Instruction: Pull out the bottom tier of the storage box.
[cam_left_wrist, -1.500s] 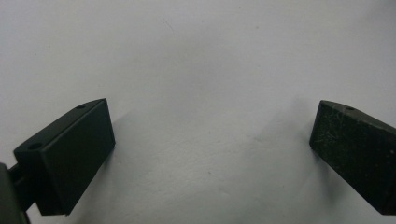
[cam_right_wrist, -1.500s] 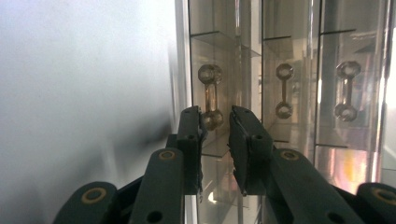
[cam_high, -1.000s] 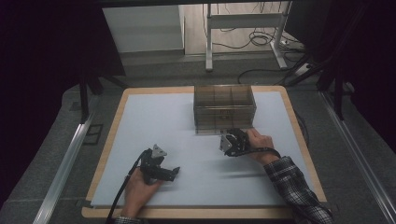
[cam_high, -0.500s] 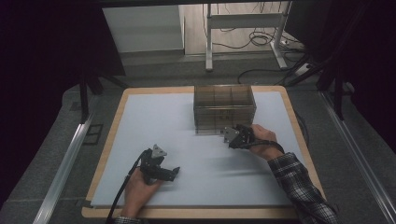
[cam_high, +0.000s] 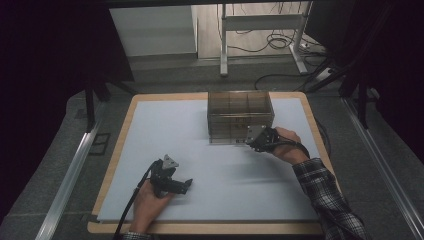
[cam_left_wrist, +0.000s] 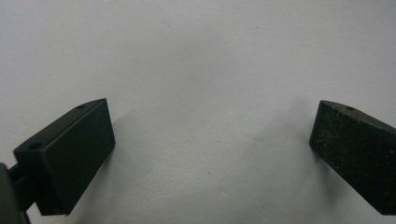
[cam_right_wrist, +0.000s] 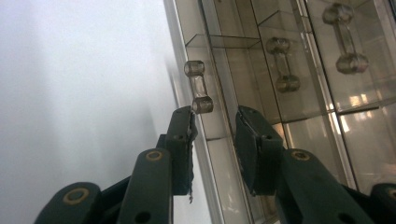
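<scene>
Reaching your right gripper (cam_right_wrist: 214, 123), jaws slightly parted, toward the drawer handle (cam_right_wrist: 199, 87) at twelve o'clock; every drawer remains unopened, left gripper (cam_left_wrist: 212, 140) idle, agape.

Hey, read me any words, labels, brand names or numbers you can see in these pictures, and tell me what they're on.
None: no readable text in any view.
The smoky clear drawer box, its drawer handles, the white table mat, the left gripper and the right gripper all show plain, unmarked surfaces.
</scene>
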